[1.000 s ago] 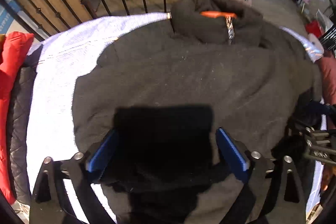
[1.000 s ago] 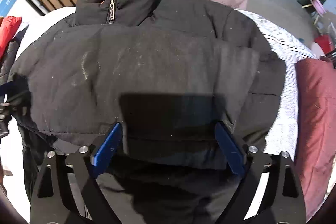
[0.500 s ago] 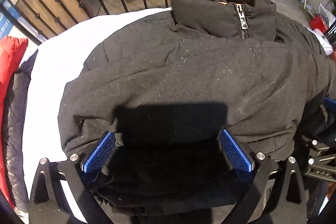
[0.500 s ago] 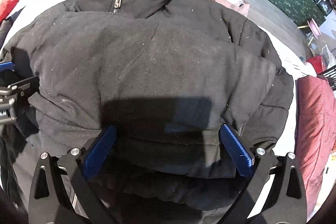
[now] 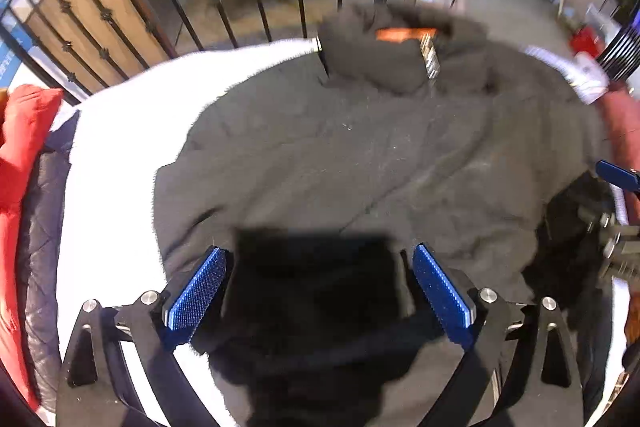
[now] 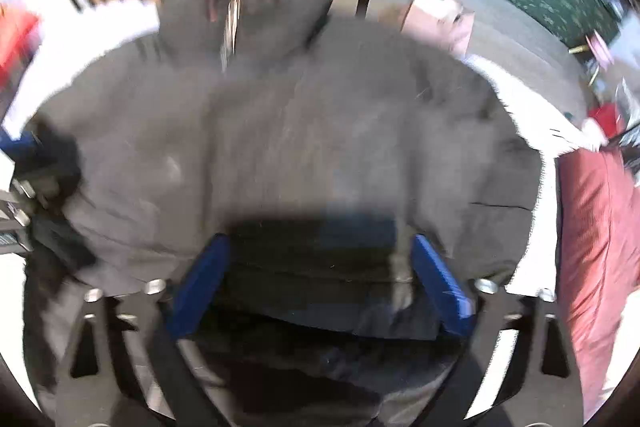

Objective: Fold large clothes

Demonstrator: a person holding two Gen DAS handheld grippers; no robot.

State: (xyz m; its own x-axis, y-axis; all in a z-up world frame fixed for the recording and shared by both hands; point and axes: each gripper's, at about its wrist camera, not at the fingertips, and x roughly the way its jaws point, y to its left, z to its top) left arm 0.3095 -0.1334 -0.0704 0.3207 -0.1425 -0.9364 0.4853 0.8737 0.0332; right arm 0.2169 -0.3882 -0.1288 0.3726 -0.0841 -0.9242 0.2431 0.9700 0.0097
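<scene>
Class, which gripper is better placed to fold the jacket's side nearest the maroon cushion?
Probably right: the right gripper straddles the black jacket hem nearest the maroon cushion; the left gripper works the opposite side.

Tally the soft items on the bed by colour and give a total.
Black: 1, the puffer jacket, spread across the white bed sheet.
Red: 1, a garment at the left edge.
Maroon: 1, a cushion or quilt at the right edge.
Dark quilted: 1, a piece beside the red one.
Total: 4.
</scene>
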